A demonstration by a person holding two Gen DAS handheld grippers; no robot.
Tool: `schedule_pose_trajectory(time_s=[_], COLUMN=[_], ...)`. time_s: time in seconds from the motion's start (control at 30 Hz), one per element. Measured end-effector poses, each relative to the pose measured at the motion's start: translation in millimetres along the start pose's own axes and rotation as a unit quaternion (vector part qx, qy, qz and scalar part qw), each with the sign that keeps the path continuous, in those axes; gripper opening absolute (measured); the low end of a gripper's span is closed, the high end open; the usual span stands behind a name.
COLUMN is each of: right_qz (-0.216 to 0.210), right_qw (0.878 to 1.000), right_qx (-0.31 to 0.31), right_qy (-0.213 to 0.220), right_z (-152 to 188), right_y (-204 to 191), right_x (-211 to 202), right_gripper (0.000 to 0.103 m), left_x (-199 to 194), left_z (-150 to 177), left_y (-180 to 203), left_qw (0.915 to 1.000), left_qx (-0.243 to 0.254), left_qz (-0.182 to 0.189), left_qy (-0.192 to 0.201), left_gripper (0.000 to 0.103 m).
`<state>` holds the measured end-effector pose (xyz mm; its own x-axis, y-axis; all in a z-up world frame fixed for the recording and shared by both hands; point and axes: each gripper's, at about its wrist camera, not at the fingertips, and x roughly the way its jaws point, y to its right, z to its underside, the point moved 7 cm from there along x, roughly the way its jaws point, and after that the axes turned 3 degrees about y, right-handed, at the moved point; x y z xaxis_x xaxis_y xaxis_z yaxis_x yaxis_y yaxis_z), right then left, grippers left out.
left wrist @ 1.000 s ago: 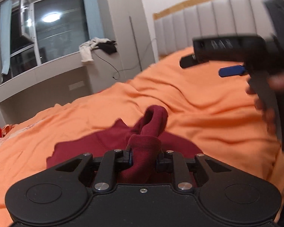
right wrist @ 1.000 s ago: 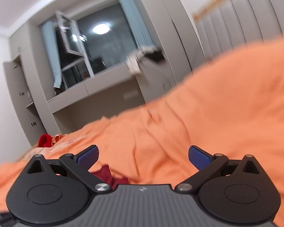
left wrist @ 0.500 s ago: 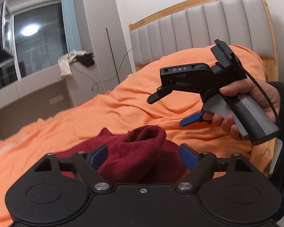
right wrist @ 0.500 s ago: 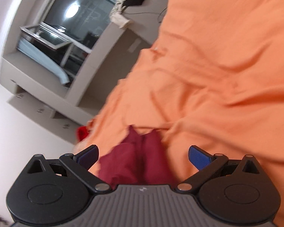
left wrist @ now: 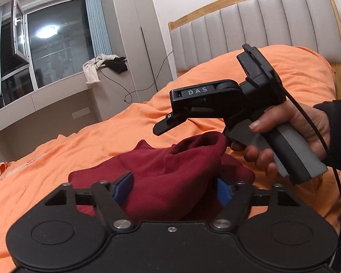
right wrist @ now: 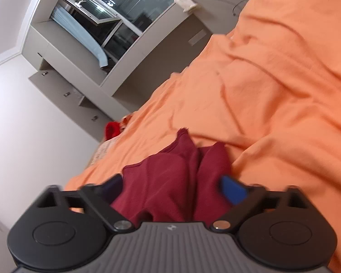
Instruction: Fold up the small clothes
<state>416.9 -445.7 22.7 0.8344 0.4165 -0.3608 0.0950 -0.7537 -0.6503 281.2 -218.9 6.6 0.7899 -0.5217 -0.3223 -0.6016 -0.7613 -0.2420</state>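
Seemingly, right hand-held gripper [left wrist: 168,125] reads "DAS".

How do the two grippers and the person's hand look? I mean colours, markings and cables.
The left gripper is black with blue finger pads. The right gripper has a ribbed grey top, black links and blue pads; its side reads "DAS", its handle is grey, and a black cable leaves it. The bare right hand has a dark sleeve.

The only text that can be read is "DAS", in pale capital letters on the black top bar of the right gripper [left wrist: 168,125], seen from the left wrist view. Nothing else carries readable writing.
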Motion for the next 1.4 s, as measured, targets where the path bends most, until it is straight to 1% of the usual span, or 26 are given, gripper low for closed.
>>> schedule_pose_trajectory(time_s=[0.03, 0.07, 0.1, 0.13, 0.17, 0.23, 0.3, 0.37, 0.4, 0.43, 0.5, 0.57, 0.63, 0.73, 0.8, 0.87, 0.9, 0.93, 1.0, 1.13, 1.23, 1.3, 1.4], right_qz=[0.014, 0.021, 0.024, 0.022, 0.018, 0.016, 0.019, 0.032, 0.04, 0.045, 0.043, 0.029, 0.018, 0.023, 0.028, 0.03, 0.032, 0.031, 0.027, 0.034, 0.043, 0.05, 0.068], right_qw=[1.0, 0.999, 0.999, 0.999, 0.999, 0.998, 0.998, 0.997, 0.995, 0.994, 0.992, 0.992, 0.993, 0.995, 0.995, 0.996, 0.996, 0.995, 0.994, 0.99, 0.986, 0.983, 0.98], right_qx=[-0.017, -0.028, -0.036, -0.041, -0.046, -0.056, -0.065, -0.076, -0.084, -0.092, -0.112, -0.118, -0.112, -0.101, -0.09, -0.082, -0.086, -0.092, -0.106, -0.13, -0.15, -0.153, -0.162], right_qy=[0.001, 0.0, -0.002, -0.003, -0.004, -0.003, 0.0, 0.01, 0.021, 0.033, 0.046, 0.038, 0.018, -0.005, -0.012, -0.011, -0.01, -0.006, 0.001, 0.03, 0.063, 0.082, 0.093], right_z=[2, 4, 6, 8, 9, 10, 9, 6, 5, 2, -1, 0, 5, 12, 13, 13, 13, 13, 12, 9, 2, -3, -6], right_y=[-1, -2, -3, -5, -8, -12, -13, -13, -14, -15, -19, -23, -24, -21, -15, -12, -13, -14, -18, -27, -34, -35, -32], right_x=[1, -1, -3, -4, -6, -9, -13, -17, -21, -25, -31, -30, -24, -15, -11, -12, -12, -14, -17, -26, -36, -44, -51], right_gripper=[0.064, 0.058, 0.049, 0.043, 0.041, 0.033, 0.033, 0.034, 0.036, 0.043, 0.05, 0.05, 0.05, 0.049, 0.046, 0.028, 0.025, 0.016, 0.008, 0.006, 0.005, 0.005, 0.005], left_x=[-1, -3, -6, -8, -9, -9, -10, -9, -9, -9, -9, -9, -9, -9, -8, -7, -7, -7, -6, -5, -3, 0, 6], left_z=[2, 5, 7, 10, 11, 12, 12, 12, 13, 14, 15, 17, 18, 18, 18, 18, 18, 18, 18, 15, 11, 7, 3], left_y=[-1, -1, 0, 3, 4, 6, 6, 6, 6, 6, 7, 8, 9, 9, 9, 9, 8, 8, 8, 8, 10, 14, 21], left_qw=[1.0, 1.0, 1.0, 0.9999, 0.9999, 0.9999, 0.9998, 0.9998, 0.9998, 0.9998, 0.9998, 0.9998, 0.9998, 0.9998, 0.9998, 0.9998, 0.9998, 0.9999, 0.9998, 0.9998, 0.9997, 0.9996, 0.9996], left_qx=[-0.002, -0.004, -0.005, -0.004, -0.002, 0.001, -0.005, -0.007, -0.005, -0.003, 0.002, 0.006, 0.007, 0.008, 0.009, 0.01, 0.009, 0.009, 0.008, 0.003, 0.0, 0.002, 0.005], left_qz=[-0.002, -0.004, -0.006, -0.007, -0.009, -0.011, -0.01, -0.01, -0.011, -0.011, -0.012, -0.012, -0.011, -0.009, -0.008, -0.007, -0.006, -0.006, -0.006, -0.009, -0.006, -0.001, 0.01], left_qy=[0.002, 0.004, 0.006, 0.008, 0.01, 0.013, 0.015, 0.016, 0.016, 0.017, 0.017, 0.017, 0.017, 0.016, 0.015, 0.014, 0.014, 0.014, 0.015, 0.02, 0.023, 0.027, 0.024], left_gripper=[0.066, 0.064, 0.058, 0.053, 0.05, 0.042, 0.039, 0.038, 0.038, 0.037, 0.037, 0.037, 0.037, 0.038, 0.038, 0.038, 0.038, 0.038, 0.037, 0.036, 0.033, 0.032, 0.032])
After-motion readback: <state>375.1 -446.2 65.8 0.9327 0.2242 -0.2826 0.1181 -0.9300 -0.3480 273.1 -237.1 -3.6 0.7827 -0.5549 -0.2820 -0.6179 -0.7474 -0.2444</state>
